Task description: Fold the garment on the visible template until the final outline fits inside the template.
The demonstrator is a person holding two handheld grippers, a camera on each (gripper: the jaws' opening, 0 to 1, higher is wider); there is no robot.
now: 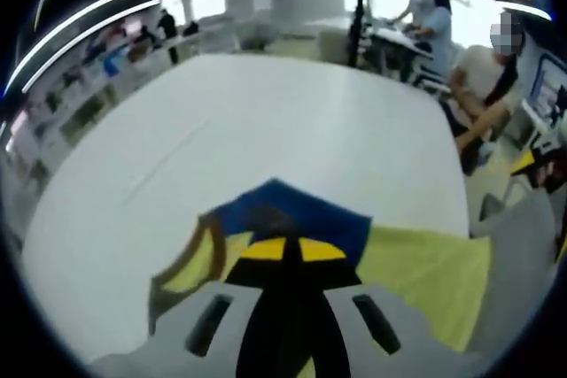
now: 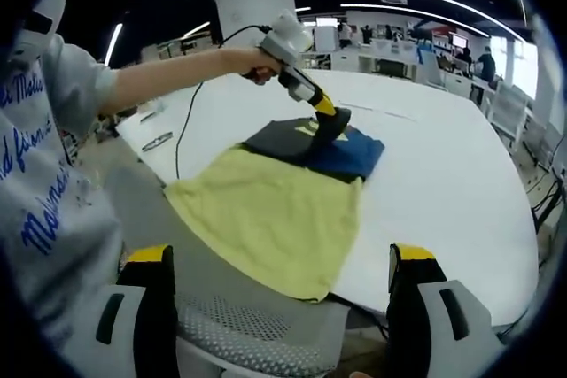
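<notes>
A yellow garment (image 2: pixel 266 210) lies spread on the white table (image 2: pixel 443 183), its near edge hanging over the table's edge. At its far end lies a blue and dark cloth (image 2: pixel 354 155). In the left gripper view the blue cloth (image 1: pixel 292 210) rises to a peak just past the tips, with the yellow garment (image 1: pixel 425 272) to the right. My left gripper (image 1: pixel 292 250) has its jaws together on the blue cloth. A hand holds this left gripper (image 2: pixel 326 126) down on the cloth. My right gripper (image 2: pixel 282 263) stands open, near the table's edge, its jaws wide apart and holding nothing.
A grey mesh chair (image 2: pixel 257 334) sits under the table's near edge, and another grey chair (image 1: pixel 523 263) stands to the right. The person's grey sleeve (image 2: pixel 44 174) is at the left. A black cable (image 2: pixel 188 121) runs across the table. People sit at desks (image 1: pixel 425 24) behind.
</notes>
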